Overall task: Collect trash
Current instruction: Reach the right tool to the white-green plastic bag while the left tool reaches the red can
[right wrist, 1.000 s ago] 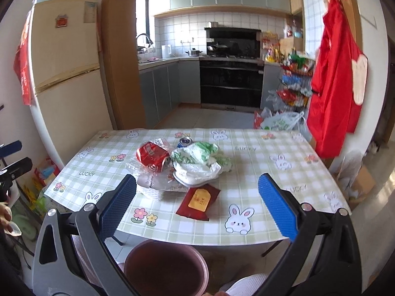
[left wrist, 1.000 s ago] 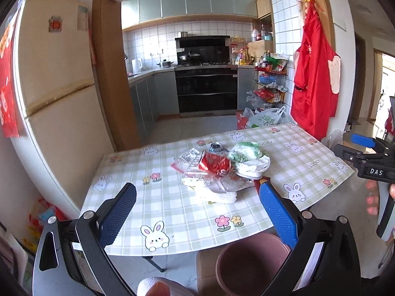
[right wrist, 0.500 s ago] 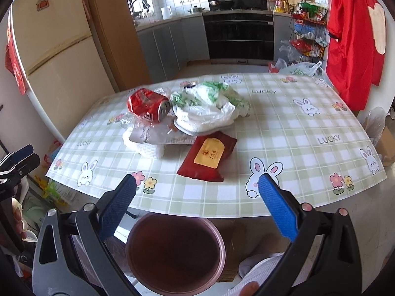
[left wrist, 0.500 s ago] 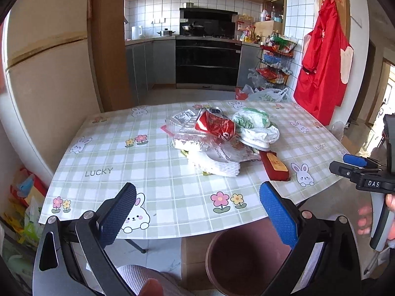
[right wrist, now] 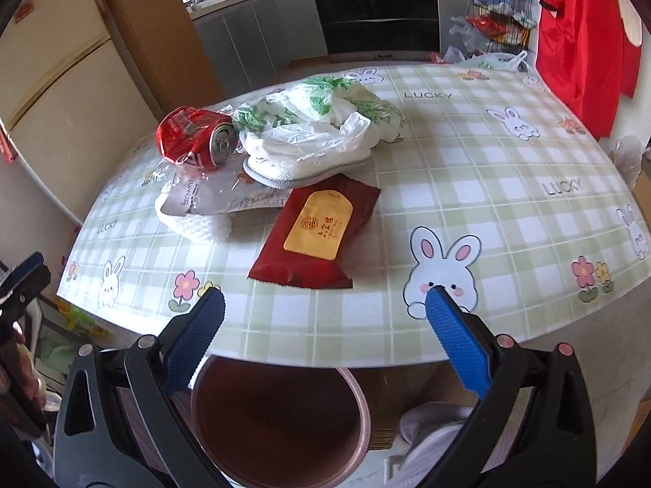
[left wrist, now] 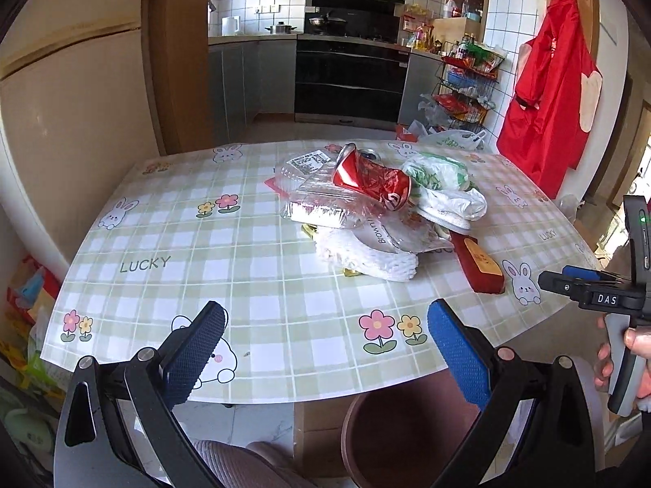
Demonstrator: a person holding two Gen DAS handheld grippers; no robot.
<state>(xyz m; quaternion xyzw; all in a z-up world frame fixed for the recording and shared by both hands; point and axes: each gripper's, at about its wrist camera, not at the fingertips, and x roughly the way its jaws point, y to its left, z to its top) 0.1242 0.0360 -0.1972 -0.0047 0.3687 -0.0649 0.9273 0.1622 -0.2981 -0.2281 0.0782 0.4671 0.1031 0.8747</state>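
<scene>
A heap of trash lies mid-table: a crushed red can (left wrist: pixel 372 181) (right wrist: pixel 195 140), a clear plastic tray (left wrist: pixel 321 199), white foam netting (left wrist: pixel 366 254) (right wrist: pixel 195 227), a white and green plastic bag (left wrist: pixel 443 187) (right wrist: pixel 321 118), and a dark red wet-wipe packet (right wrist: pixel 319 232) (left wrist: pixel 480 264) nearest the front edge. A brown bin (right wrist: pixel 278 419) (left wrist: pixel 407 439) stands on the floor below the table's front edge. My left gripper (left wrist: pixel 321 349) is open and empty over the front edge. My right gripper (right wrist: pixel 325 329) is open and empty just short of the red packet.
The table (left wrist: pixel 162 223) has a green check cloth with rabbits. A fridge (left wrist: pixel 61 122) stands to the left, kitchen cabinets and an oven (left wrist: pixel 346 77) behind, a red apron (left wrist: pixel 553 93) and a wire rack (left wrist: pixel 464 81) to the right.
Both grippers have come closer to the table and tilted down toward the trash. The red packet now lies just ahead of the right gripper. Both stay open.
</scene>
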